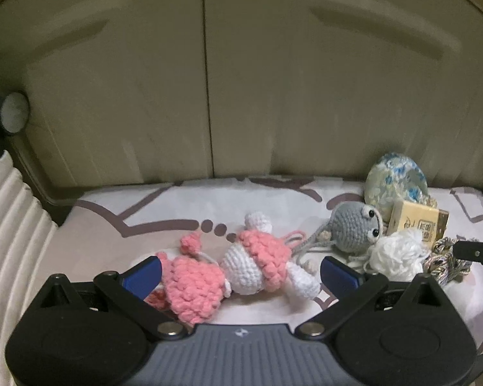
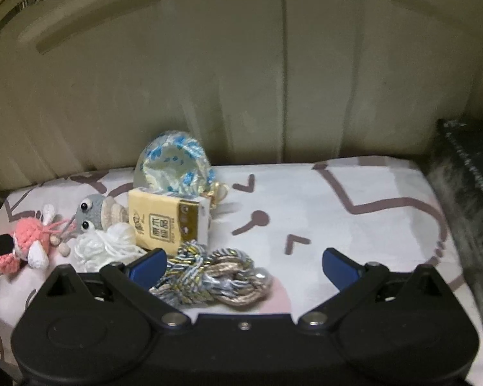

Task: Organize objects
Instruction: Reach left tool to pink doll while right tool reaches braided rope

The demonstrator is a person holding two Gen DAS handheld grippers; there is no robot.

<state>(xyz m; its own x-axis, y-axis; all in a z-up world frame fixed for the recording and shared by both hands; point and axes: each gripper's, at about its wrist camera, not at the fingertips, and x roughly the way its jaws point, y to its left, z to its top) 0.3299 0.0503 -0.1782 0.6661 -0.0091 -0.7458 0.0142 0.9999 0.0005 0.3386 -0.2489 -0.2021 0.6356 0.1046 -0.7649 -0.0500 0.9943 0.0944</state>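
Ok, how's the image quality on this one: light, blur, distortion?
Left wrist view: dim, yellowish light; the cabinet doors bow from fisheye distortion and look smeared, while the pink and white crochet toy is fairly sharp. Right wrist view: equally dim; the tissue pack print is soft, and the dark corners come from lens vignetting.

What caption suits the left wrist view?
Open left tool straddling a pink and white crocheted doll on a patterned cloth, grey crocheted googly-eyed toy beside it.

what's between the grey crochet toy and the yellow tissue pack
Nothing separate: in the left wrist view the grey crochet toy sits right against the yellow tissue pack.
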